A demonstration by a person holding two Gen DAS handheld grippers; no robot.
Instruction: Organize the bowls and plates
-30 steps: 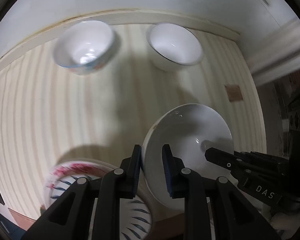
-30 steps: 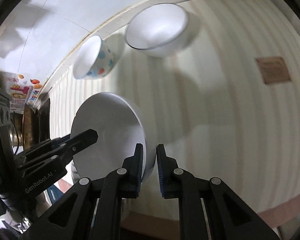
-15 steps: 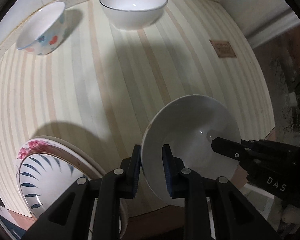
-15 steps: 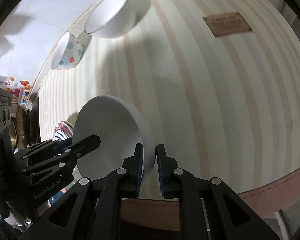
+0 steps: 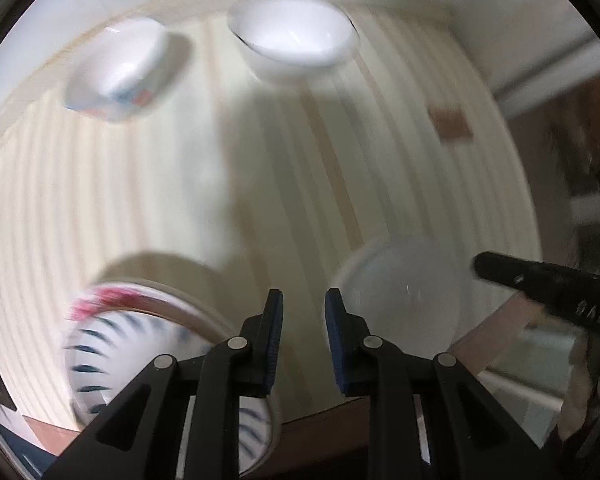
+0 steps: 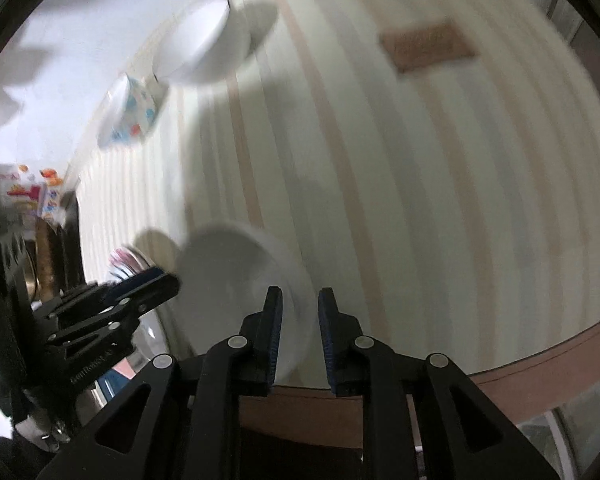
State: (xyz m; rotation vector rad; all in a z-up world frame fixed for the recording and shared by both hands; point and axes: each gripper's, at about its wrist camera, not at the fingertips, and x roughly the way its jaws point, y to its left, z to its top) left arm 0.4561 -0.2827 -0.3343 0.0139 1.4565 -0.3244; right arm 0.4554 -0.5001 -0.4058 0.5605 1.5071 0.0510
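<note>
A white plate (image 5: 404, 296) lies on the striped tablecloth near the front edge; it also shows in the right wrist view (image 6: 236, 280). My left gripper (image 5: 302, 340) is open and empty just left of it. My right gripper (image 6: 299, 336) is open over the plate's near rim, holding nothing. A plate with blue leaves and a red flower (image 5: 132, 344) sits at the front left on another plate. A plain white bowl (image 5: 294, 42) and a bowl with coloured spots (image 5: 118, 76) stand at the back by the wall.
A brown label (image 5: 450, 124) is sewn on the tablecloth (image 5: 100, 208) at the right; it shows in the right wrist view too (image 6: 426, 46). The table's brown front edge (image 6: 540, 356) runs below the grippers. Clutter stands off the table's left side (image 6: 28, 196).
Both grippers have opened and let go of the white plate, which now rests on the table. The left gripper has shifted left, away from the plate.
</note>
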